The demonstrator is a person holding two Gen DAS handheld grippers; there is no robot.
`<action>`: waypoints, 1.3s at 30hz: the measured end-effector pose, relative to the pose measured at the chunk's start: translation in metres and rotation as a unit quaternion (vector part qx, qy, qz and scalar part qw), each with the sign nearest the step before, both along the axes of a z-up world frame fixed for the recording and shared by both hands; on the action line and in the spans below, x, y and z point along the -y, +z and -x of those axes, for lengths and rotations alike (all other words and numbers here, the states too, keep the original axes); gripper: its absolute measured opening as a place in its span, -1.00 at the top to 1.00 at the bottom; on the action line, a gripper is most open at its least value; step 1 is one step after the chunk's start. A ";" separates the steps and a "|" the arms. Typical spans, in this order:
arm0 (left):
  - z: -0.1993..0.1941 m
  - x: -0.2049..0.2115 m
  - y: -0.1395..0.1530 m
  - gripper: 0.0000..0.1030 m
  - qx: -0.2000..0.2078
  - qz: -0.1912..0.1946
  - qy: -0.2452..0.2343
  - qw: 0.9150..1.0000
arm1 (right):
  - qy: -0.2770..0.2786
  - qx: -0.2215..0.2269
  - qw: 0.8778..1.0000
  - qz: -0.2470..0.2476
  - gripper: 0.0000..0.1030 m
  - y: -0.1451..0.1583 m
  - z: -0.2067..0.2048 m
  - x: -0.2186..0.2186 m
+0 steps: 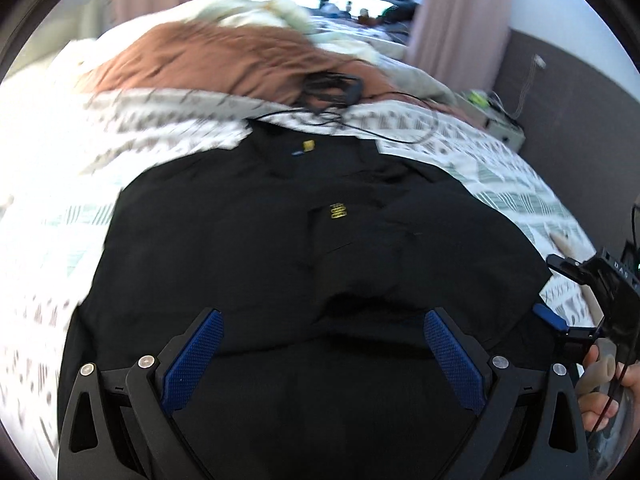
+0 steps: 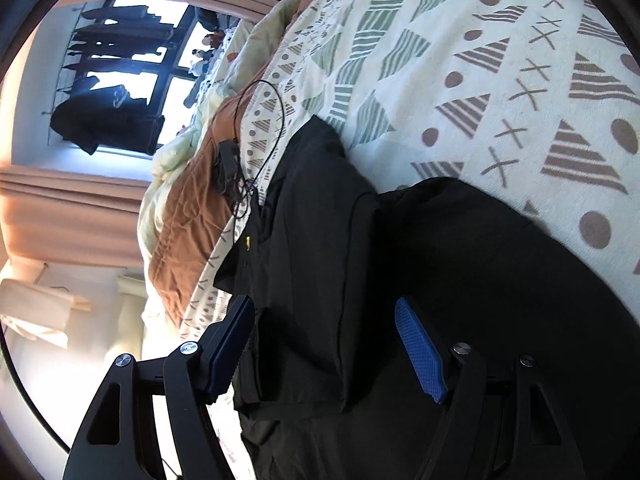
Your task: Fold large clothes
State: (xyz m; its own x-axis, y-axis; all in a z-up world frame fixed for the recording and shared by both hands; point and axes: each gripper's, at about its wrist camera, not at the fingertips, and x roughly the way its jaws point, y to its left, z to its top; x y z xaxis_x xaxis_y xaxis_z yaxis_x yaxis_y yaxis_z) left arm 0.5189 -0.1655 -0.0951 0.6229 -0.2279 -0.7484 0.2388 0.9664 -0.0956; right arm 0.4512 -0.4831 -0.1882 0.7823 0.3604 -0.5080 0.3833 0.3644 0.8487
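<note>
Folding the big black shirt (image 1: pixel 248 240) is our job, and both tongs are wide open over it with nothing in them.

Nearest to us, the left tongs (image 1: pixel 323 344) hang above the near part of the shirt. The blue pads (image 1: pixel 192 356) stand far apart and only flat black cloth shows between them. We cannot tell if the tips touch the cloth. The right tongs (image 2: pixel 326 344) are open just as wide, and they sit over a part of the shirt that is already turned in, with a soft fold edge (image 2: pixel 348 280) running between the pads. In the left view we can see a hand (image 1: pixel 604 384) holding the right tongs at the right side.

The shirt lies in the middle of the bed (image 2: pixel 500 80), on a patterned sheet, with its near end toward the bed edge closest to us. A little yellow mark (image 1: pixel 338 211) shows on its chest and a yellow tag (image 1: pixel 308 145) at the neck.

To do this step well, we think each pair of tongs should pick one edge of the shirt, pinch all the layers there, and lift both sides evenly so the fold stays straight.

Farther off, a thin black cable (image 1: pixel 332 92) lies just past the collar. We should keep the cloth from snagging it. Beyond that sits a brown blanket (image 1: pixel 208 60), near the far edge of the bed.
</note>
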 end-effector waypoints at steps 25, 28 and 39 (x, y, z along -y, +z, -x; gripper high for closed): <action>-0.066 0.075 -0.045 0.35 -0.039 -0.156 -0.043 0.986 | -0.006 0.000 0.998 -0.070 -0.43 -0.018 -0.008 0.018; -0.069 0.054 -0.023 0.41 -0.025 -0.117 -0.031 0.992 | -0.010 0.000 0.998 -0.069 -0.43 -0.018 -0.008 0.020; -0.063 0.023 0.085 0.51 0.091 -0.043 -0.027 0.995 | -0.008 -0.006 0.998 -0.058 -0.43 -0.018 -0.013 0.016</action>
State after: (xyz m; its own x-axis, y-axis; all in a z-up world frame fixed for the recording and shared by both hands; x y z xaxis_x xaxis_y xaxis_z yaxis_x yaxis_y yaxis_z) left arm 0.5816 -0.1885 -0.0098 0.7391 -0.2051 -0.6416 0.2959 0.9546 0.0358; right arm 0.4645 -0.4996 -0.2058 0.7829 0.4049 -0.4724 0.3980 0.2578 0.8804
